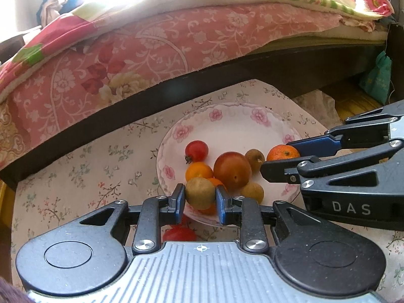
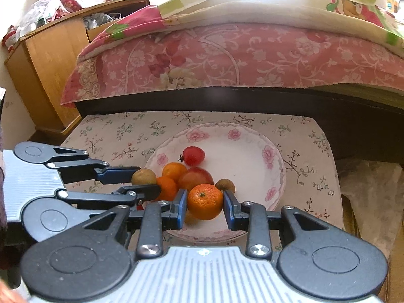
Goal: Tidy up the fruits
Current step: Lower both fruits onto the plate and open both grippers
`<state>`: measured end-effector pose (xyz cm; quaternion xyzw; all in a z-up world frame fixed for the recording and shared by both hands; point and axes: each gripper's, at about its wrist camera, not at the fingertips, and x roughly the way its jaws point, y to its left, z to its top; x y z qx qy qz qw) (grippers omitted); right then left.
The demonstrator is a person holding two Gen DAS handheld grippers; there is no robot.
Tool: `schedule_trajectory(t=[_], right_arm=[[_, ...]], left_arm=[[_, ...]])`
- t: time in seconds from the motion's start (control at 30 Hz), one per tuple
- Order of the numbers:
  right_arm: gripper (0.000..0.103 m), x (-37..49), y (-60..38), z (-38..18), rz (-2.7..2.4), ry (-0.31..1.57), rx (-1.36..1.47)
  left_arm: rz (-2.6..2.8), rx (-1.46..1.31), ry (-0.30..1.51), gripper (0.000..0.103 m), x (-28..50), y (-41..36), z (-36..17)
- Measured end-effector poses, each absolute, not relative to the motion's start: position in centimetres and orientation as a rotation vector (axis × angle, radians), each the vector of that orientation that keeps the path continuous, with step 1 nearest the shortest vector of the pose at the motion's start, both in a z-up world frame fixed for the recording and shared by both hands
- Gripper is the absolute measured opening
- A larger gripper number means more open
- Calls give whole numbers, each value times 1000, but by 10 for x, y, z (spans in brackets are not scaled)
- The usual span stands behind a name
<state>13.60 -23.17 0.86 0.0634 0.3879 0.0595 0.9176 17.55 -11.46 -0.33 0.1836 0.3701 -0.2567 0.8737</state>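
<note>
Already both tongs are loaded: the left tongs [image 1: 199, 198] clamp a round tan-green fruit [image 1: 200, 192] at the 7 o'clock rim of the white floral-rimmed plate [image 2: 252, 149], and the right tongs [image 2: 205, 208] squeeze a dimpled orange mandarin [image 2: 205, 201] at 5 o'clock. Each fruit sits dead ahead of its carrier, above the plate, so release is probably next.

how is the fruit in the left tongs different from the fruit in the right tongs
The left tongs grip a dull, brownish-green round fruit; the right tongs grip a bright orange mandarin. The mandarin looks larger, so the right tongs stand wider apart. The mandarin's skin is glossy and dimpled with a small green stem scar on top; the brownish fruit is matte and shows none. Both are roundish, held above the white floral-rimmed plate.
</note>
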Motion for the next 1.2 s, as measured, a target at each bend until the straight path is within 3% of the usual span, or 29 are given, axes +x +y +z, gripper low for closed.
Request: schedule_trajectory(t=[1.2], right_arm=[[34,142,-240,11,105,784,154]], left_arm=[[-544,403,753,33,185,-122,4]])
